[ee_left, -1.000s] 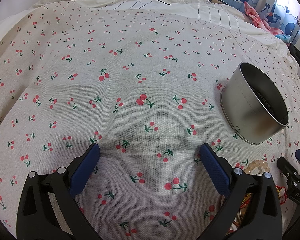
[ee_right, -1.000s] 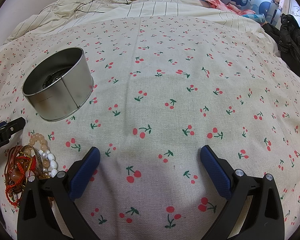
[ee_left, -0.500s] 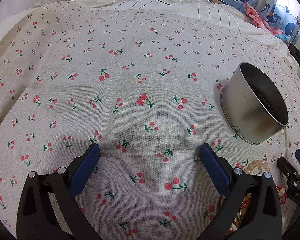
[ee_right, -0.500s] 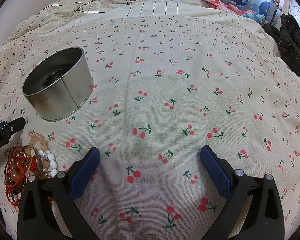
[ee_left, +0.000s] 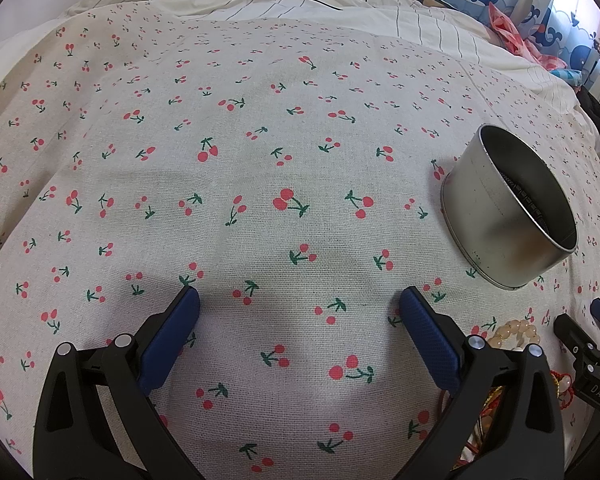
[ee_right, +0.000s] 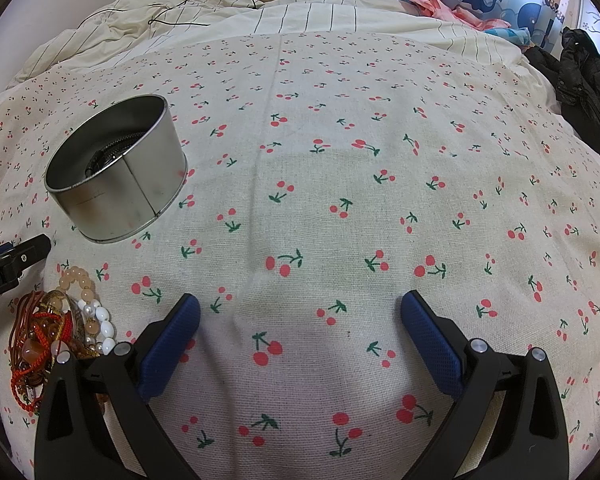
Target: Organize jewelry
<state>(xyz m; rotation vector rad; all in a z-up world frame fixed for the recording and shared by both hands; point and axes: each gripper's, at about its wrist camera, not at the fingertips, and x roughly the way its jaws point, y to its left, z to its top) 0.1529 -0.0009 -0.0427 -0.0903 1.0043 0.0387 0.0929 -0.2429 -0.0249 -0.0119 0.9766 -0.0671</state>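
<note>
Both tongs stand wide apart and hold nothing: the left gripper [ee_left: 299, 300] and the right gripper [ee_right: 300, 306] each hover over bare cherry-print cloth [ee_right: 340, 200]. A jewelry pile [ee_right: 56, 328] of pale beads, white pearls and red cord lies on the cloth between the two tools, off the left gripper's right finger and off the right gripper's left finger. Neither is clearly the nearer. Its bulk runs roughly toward and away from the cameras. An open metal tin [ee_right: 116, 176], something dark already inside, sits upright just beyond the pile, apart from it. Nothing obstructs the path from pile to tin; tangled cords may drag neighbouring pieces.
</note>
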